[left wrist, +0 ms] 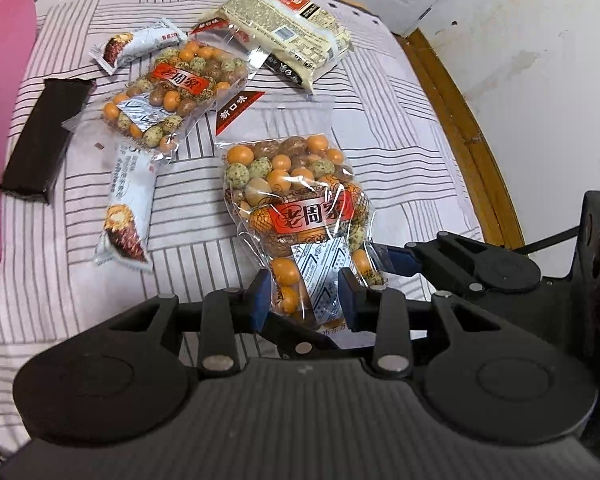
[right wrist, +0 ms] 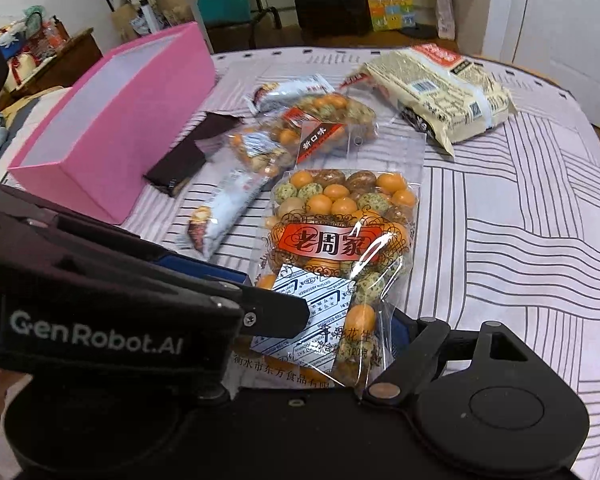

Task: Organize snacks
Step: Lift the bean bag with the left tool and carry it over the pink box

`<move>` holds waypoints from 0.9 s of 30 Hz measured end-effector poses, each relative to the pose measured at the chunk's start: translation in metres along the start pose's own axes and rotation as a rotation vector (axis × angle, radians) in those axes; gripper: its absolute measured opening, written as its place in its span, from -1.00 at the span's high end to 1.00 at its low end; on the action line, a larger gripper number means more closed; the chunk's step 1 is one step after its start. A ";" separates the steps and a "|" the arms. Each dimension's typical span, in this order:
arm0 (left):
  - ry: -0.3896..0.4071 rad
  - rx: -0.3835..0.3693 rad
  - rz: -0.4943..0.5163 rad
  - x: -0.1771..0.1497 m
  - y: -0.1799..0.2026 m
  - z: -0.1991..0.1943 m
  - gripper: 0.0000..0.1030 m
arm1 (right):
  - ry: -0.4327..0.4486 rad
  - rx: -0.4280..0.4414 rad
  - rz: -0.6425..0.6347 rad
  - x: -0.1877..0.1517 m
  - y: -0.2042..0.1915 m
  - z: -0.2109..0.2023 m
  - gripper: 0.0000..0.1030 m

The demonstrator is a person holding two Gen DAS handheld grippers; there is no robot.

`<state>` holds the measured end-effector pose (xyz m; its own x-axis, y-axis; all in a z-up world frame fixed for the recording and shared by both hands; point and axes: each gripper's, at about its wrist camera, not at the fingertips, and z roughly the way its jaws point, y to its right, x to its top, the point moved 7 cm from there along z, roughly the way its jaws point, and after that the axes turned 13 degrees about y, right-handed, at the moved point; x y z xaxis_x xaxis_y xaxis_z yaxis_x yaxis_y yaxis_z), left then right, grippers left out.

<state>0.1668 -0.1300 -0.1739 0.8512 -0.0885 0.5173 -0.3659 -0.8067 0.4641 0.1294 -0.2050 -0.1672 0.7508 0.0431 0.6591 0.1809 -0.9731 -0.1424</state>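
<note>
Left wrist view: nearest the camera, the left claw [left wrist: 305,300] pinches the lower end of a clear plastic bag of orange, green and brown coated peanuts with a red label [left wrist: 300,216], its blue pads [left wrist: 260,300] pressing on both sides. Just to the right, the right claw [right wrist: 320,312] stands wide around the same bag, one blue pad beside the bag's edge; whether it presses the plastic cannot be told. Under the bag lies a white bed cover with dark stripes [left wrist: 400,152]. Beyond, on the cover, lie a white snack bar wrapper [left wrist: 126,208], a dark brown bar wrapper [left wrist: 46,136], a second clear bag of coated peanuts [left wrist: 176,92], another small white wrapper [left wrist: 140,46] and a cream noodle packet [left wrist: 288,32]. At far left stands an open pink cardboard box [right wrist: 112,128].
</note>
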 end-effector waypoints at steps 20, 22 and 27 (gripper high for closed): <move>0.134 0.058 -0.020 -0.022 -0.016 -0.120 0.36 | 0.082 0.030 -0.202 0.011 -0.105 -0.060 -0.66; 0.147 0.072 -0.026 -0.022 -0.021 -0.129 0.36 | 0.086 0.030 -0.222 0.013 -0.113 -0.060 -0.66; 0.191 0.085 -0.041 -0.014 -0.034 -0.147 0.36 | 0.111 0.039 -0.261 0.028 -0.133 -0.059 -0.66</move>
<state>0.1116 -0.0155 -0.0911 0.7745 0.0511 0.6305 -0.2930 -0.8543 0.4292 0.0884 -0.0875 -0.0859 0.6021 0.2640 0.7535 0.3850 -0.9228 0.0158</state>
